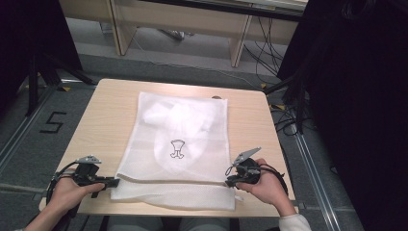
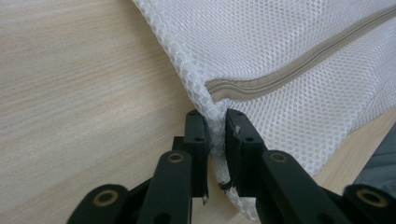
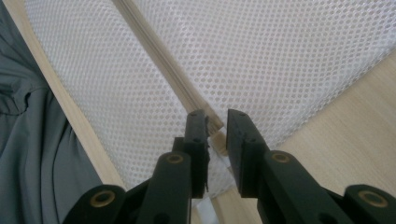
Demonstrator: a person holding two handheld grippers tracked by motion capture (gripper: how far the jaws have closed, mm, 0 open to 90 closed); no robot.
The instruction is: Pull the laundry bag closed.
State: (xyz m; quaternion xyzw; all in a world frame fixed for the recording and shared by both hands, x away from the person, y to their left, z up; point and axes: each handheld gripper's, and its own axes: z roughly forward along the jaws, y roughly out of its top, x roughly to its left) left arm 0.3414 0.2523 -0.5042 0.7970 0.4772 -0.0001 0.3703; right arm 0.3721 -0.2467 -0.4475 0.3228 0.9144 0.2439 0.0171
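A white mesh laundry bag (image 1: 192, 159) lies flat on the wooden table (image 1: 103, 115), with a white garment (image 1: 180, 122) bearing a black logo (image 1: 177, 148) inside it. Its beige zipper (image 2: 289, 65) runs along the near edge. My left gripper (image 1: 114, 182) is at the bag's near left corner; in the left gripper view (image 2: 215, 122) it is shut on bunched mesh just below the zipper's end. My right gripper (image 1: 230, 182) is at the near right corner; the right gripper view (image 3: 216, 122) has its jaws closed on the pull at the end of the zipper (image 3: 159, 56).
The table's near edge (image 3: 60, 93) runs just behind the bag, with the person's grey clothing (image 3: 37, 140) beyond it. Black curtains (image 1: 356, 96) stand at the right, a black stand (image 1: 36, 77) at the left. A "5" (image 1: 52, 122) marks the floor, and cables (image 1: 269, 43) lie behind.
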